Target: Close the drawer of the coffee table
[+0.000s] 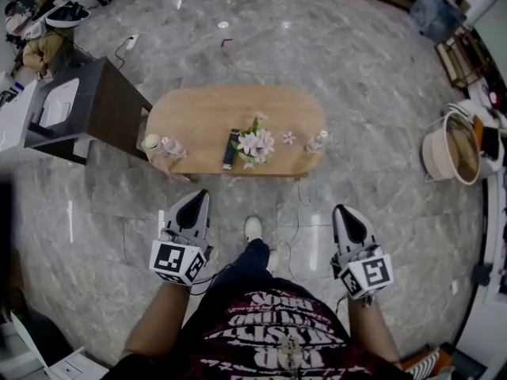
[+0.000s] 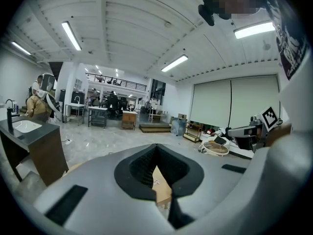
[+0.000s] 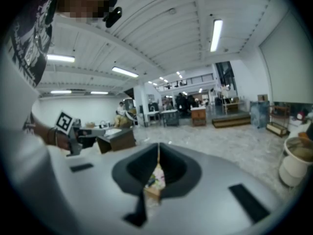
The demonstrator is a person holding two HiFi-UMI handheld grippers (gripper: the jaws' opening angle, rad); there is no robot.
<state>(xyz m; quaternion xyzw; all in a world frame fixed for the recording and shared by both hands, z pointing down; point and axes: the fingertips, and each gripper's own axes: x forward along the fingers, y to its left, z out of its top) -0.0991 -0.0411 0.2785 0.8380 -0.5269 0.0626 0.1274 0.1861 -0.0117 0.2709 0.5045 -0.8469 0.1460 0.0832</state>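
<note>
Head view: left gripper (image 1: 200,198) and right gripper (image 1: 343,212), jaws closed on nothing, stand short of the oval light-wood coffee table (image 1: 202,113); drawer unseen; advisable to locate its front first, then push squarely.

1. Coffee table (image 1: 198,109): oval wooden top, stands on grey marble floor (image 1: 261,46).
2. Flower arrangement (image 1: 255,142): pink and white, centre front of the top.
3. Dark slim bar (image 1: 230,149): flat, just left of the flowers.
4. Loose blossom (image 1: 289,138): right of the flowers.
5. Left clear vessel (image 1: 171,147): left end, beside pale round item (image 1: 150,142).
6. Right clear vessel (image 1: 318,141): right end.
</note>
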